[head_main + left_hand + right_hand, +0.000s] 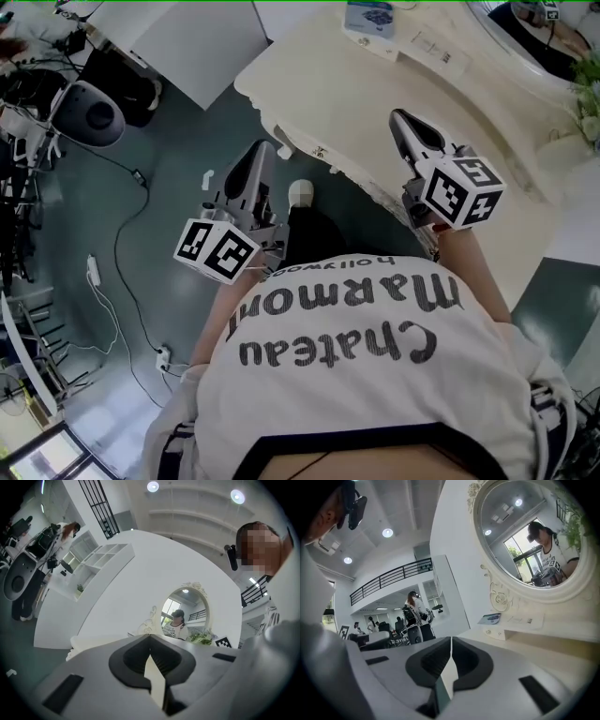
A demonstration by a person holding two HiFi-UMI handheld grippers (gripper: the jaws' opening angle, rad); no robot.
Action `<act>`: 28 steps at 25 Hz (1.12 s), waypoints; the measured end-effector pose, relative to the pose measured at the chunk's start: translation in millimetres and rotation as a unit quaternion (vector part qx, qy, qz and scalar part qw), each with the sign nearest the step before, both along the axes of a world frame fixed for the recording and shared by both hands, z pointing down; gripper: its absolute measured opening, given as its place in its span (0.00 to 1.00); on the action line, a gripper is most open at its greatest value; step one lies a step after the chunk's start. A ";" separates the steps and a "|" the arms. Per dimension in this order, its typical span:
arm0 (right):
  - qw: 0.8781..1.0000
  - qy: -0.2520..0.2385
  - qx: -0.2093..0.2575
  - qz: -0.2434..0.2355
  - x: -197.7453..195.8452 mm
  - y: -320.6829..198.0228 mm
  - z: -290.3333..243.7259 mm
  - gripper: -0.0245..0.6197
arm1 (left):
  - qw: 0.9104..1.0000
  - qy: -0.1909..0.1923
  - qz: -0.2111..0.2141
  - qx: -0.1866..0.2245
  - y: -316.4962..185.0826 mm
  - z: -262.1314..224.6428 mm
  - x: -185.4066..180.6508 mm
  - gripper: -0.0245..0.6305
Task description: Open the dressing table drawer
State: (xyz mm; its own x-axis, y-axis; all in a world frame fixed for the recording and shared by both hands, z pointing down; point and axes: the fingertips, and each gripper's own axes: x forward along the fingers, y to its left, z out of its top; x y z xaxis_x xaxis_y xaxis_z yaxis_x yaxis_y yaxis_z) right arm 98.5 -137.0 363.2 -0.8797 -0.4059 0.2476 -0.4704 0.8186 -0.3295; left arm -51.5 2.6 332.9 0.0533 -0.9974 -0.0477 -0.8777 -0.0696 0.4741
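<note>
Since the left gripper (262,150) and right gripper (397,116) are closed on nothing, they may only bump the dressing table (361,98) at twelve o'clock.

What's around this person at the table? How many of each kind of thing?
Grippers: 2 (left gripper, right gripper)
Dressing table: 1
Oval mirror: 1
Blue booklet: 1
Total: 5
</note>
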 end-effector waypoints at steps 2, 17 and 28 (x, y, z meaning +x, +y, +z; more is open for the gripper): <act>1.000 0.000 -0.001 0.012 -6.9 -16.5 2.5 0.08 | 1.000 0.002 0.012 0.001 -19.6 3.4 -9.0 0.07; 0.995 0.011 -0.043 0.094 -68.6 -107.7 12.5 0.08 | 0.993 0.012 0.118 -0.025 -154.9 3.9 -77.7 0.07; 0.985 0.049 -0.093 0.136 -91.5 -152.4 59.7 0.08 | 0.983 0.014 0.172 -0.057 -216.2 23.9 -97.6 0.07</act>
